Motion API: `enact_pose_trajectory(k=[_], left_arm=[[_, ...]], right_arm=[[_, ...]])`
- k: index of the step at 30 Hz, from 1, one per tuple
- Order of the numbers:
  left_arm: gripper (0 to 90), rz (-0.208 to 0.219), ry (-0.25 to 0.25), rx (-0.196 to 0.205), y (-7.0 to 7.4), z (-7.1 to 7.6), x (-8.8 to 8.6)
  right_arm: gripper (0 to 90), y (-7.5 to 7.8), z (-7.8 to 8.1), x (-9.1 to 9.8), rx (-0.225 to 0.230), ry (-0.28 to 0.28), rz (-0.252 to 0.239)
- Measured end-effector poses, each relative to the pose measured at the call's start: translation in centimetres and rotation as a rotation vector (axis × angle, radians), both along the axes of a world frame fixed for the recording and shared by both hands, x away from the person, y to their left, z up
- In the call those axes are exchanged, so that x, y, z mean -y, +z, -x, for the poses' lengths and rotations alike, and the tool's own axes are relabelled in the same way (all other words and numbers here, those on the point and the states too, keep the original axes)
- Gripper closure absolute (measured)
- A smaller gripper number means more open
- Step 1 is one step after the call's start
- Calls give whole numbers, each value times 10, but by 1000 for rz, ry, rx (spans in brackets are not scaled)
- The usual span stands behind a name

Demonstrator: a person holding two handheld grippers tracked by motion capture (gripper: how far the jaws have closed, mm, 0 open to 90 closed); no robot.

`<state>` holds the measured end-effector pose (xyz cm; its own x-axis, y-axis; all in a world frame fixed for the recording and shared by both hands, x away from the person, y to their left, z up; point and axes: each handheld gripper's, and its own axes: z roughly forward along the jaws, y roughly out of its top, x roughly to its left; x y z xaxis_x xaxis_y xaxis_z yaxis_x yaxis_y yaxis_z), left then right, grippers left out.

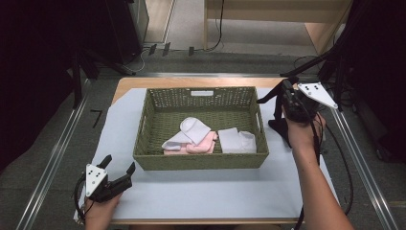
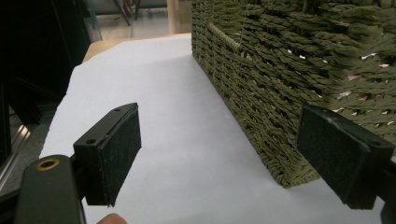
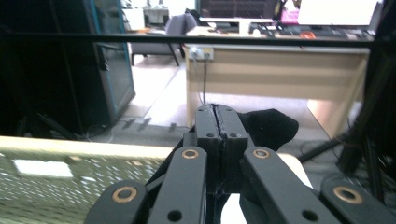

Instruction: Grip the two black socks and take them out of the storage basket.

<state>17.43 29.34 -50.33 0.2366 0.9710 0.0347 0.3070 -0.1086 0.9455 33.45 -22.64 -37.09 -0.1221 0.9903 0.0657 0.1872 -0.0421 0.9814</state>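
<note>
A green woven basket (image 1: 201, 162) stands in the middle of the table on a white sheet (image 1: 201, 191). Inside it lie a rolled white sock (image 1: 194, 128), a pink folded piece (image 1: 203, 143) and a white folded piece (image 1: 237, 141). My right gripper (image 1: 276, 103) is raised beside the basket's right end, shut on a black sock (image 1: 280, 127) that hangs below it. In the right gripper view the jaws (image 3: 217, 121) are pressed together with the black sock (image 3: 273, 126) bulging behind them. My left gripper (image 1: 119, 164) rests at the front left, open and empty, with the basket's corner (image 2: 280, 70) just beyond its jaws (image 2: 219, 149).
The basket's rim (image 3: 70, 154) runs below the right gripper. Dark stands and cables (image 1: 335, 62) crowd the right side behind the table. A wooden desk (image 1: 273, 9) stands at the back, and metal rails (image 1: 52, 163) flank the table.
</note>
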Motion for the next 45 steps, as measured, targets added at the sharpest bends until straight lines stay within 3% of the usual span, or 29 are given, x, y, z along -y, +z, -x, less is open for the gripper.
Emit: enact_pose_trajectory(k=[7, 12, 17, 18, 19, 22, 30, 33, 34, 35, 36, 41, 45], left_arm=[[155, 0, 3, -2, 0, 0, 0], [156, 0, 4, -3, 0, 0, 0], [156, -2, 4, -3, 0, 0, 0], [156, -2, 4, -3, 0, 0, 0], [156, -2, 4, -3, 0, 0, 0], [156, -1, 4, -2, 0, 0, 0], [156, 0, 4, 0, 0, 0, 0], [156, 0, 5, 0, 0, 0, 0], [156, -1, 7, -2, 0, 0, 0], [156, -1, 7, -2, 0, 0, 0], [155, -1, 8, -1, 0, 0, 0], [156, -1, 7, 1, 0, 1, 0], [155, -2, 9, 1, 0, 1, 1]], right_arm=[[892, -29, -2, 21, -63, -50, -26], [879, -45, -1, 26, -103, -63, 13], [748, -53, 2, 26, -96, -43, 30], [689, -55, 3, 26, -99, -35, 48], [689, -55, 3, 26, -99, -35, 48], [559, -62, 11, 25, -97, 3, 67], [429, -77, 29, 35, -92, 32, 61], [374, -84, 38, 41, -88, 44, 37], [298, -91, 46, 45, -91, 51, 19], [298, -91, 46, 45, -91, 51, 19], [242, -96, 52, 49, -96, 46, 6], [161, -106, 65, 58, -88, 38, -33], [140, -118, 75, 65, -111, 33, -40]])
